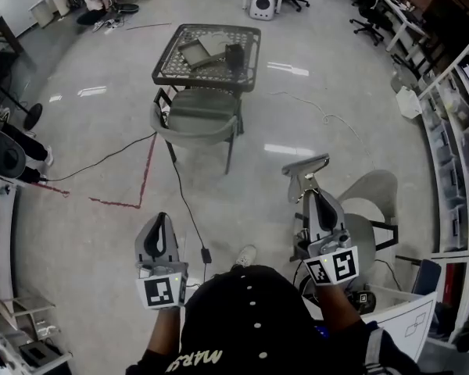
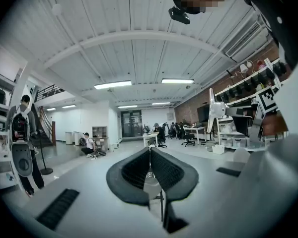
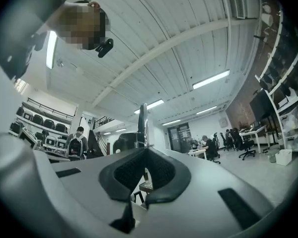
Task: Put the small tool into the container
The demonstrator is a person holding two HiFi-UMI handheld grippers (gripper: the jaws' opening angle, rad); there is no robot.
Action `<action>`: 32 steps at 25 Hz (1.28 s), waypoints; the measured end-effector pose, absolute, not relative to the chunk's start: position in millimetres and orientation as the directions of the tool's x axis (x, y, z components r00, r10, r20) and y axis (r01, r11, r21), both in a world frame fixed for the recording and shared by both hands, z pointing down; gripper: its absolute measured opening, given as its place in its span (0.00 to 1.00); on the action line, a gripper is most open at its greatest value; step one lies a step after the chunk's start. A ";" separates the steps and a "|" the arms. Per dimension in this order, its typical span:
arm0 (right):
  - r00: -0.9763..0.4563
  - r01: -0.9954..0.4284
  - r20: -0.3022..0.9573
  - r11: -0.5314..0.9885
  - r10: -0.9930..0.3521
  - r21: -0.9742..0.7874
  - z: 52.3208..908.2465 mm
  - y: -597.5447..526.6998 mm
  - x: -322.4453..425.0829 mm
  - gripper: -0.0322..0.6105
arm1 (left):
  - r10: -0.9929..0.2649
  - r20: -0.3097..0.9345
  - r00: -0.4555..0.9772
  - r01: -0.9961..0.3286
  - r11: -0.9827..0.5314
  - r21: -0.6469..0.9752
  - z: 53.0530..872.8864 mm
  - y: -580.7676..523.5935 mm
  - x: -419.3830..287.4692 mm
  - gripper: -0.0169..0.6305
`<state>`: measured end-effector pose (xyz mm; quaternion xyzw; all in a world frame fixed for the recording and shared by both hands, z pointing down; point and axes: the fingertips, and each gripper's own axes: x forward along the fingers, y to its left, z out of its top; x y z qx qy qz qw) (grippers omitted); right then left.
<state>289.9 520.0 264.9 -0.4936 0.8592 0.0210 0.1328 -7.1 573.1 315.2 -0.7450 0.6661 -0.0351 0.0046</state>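
My right gripper is shut on a small grey metal tool, whose flat head sticks out beyond the jaws. In the right gripper view the tool rises as a thin blade from between the closed jaws. My left gripper is shut with nothing in it, and its pads meet in the left gripper view. Far ahead, a flat grey container lies on a dark mesh table, beside a dark box. Both grippers are well short of the table.
A grey chair stands against the table's near side. A second chair is just right of my right gripper. A black cable and red tape cross the floor. Shelving lines the right wall.
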 end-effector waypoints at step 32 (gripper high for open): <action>-0.490 -0.858 -0.167 0.507 -0.856 -0.080 286.4 427.4 284.8 0.08 | -0.990 0.101 0.093 -0.992 -0.101 -0.071 326.0 476.5 -16.7 0.08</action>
